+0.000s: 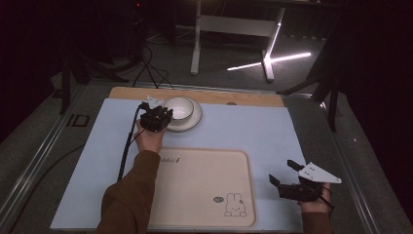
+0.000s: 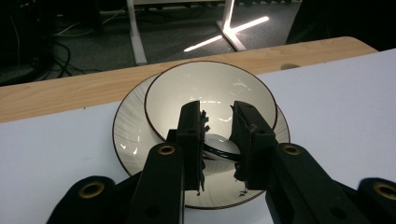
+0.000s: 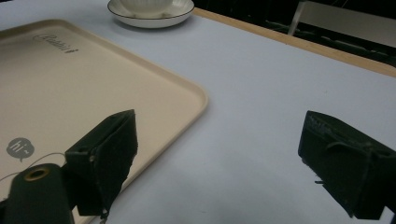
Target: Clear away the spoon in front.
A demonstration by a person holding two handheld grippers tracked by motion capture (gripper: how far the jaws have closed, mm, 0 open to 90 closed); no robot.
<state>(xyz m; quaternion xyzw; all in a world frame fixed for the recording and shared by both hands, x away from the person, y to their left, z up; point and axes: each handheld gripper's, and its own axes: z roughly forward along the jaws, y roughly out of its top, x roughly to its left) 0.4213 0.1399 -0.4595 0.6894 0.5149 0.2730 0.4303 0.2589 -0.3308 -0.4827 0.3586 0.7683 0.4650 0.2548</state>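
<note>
Sitting on a ribbed white plate [image 2: 135, 140] with a dark rim, a white bowl [image 2: 210, 93] occupies the far part of the table, just left of centre, near the wooden edge [image 2: 60, 93] beyond the pale blue mat [image 1: 243, 126]. Left gripper [image 2: 218, 128] reaches over the near rim of the bowl; its jaws stand on either side of that rim, narrowly parted, with a dark glossy patch of the bowl between them. Whether the pads press the rim cannot be told, since the jaws themselves hide the contact. From above, this gripper [image 1: 157, 117] and the left hand [image 1: 148, 139] cover the near left side of bowl [image 1: 179, 107] and plate [image 1: 194, 119].

Nearer lies a beige tray [image 1: 204, 185] with a rabbit drawing [image 1: 234, 204] in its near right corner; a brown sleeve [image 1: 129, 195] covers part of its left edge. Its printed lettering is too small to read.

Right gripper [image 1: 282, 171] is at the near right, just right of the tray, jaws spread wide and holding nothing. In the right gripper view its jaws frame bare mat [image 3: 261, 102] and the tray's corner [image 3: 93, 84], and the plate [image 3: 149, 18] is cut off at the top.
</note>
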